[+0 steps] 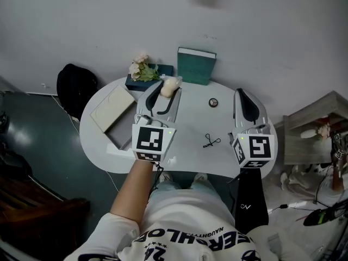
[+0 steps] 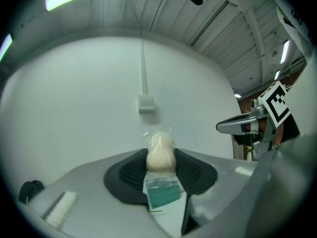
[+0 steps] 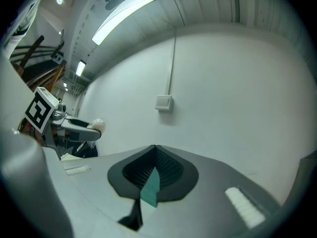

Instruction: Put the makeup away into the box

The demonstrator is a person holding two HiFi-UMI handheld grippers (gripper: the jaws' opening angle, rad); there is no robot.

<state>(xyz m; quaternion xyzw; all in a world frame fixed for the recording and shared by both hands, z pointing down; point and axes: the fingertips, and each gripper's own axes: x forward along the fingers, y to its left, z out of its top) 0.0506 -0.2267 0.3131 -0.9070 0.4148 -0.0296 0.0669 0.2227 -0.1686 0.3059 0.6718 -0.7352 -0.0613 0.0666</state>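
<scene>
**Makeup sponge up in the left tongs, box waiting at the back**

Makeup sponge (image 1: 169, 86), cream-coloured and sealed in a clear packet, is pinched at the tip of the left tongs (image 1: 166, 89). The left gripper view shows both dark ribbed pads pressing its sides, with the top of the packet sticking up past them. It is held above the white desk (image 1: 190, 124), out towards the far edge.

Just beyond it stands the teal box (image 1: 196, 65), against the wall. Left of the box, a small bunch of pale flowers (image 1: 142, 68) lies on a dark case (image 1: 137, 82).

Over on the right, the right tongs (image 1: 244, 99) are pressed together at the tip with nothing gripped. Their own view shows the two pads meeting in a point, only a thin slit open below. They hover over the right side of the desk, well apart from the left pair.

On the desk between the two: a small round compact (image 1: 213, 103) near the back, and a thin black loop (image 1: 211, 141) nearer the person. A flat beige case (image 1: 112, 109) lies at the left end.
</scene>
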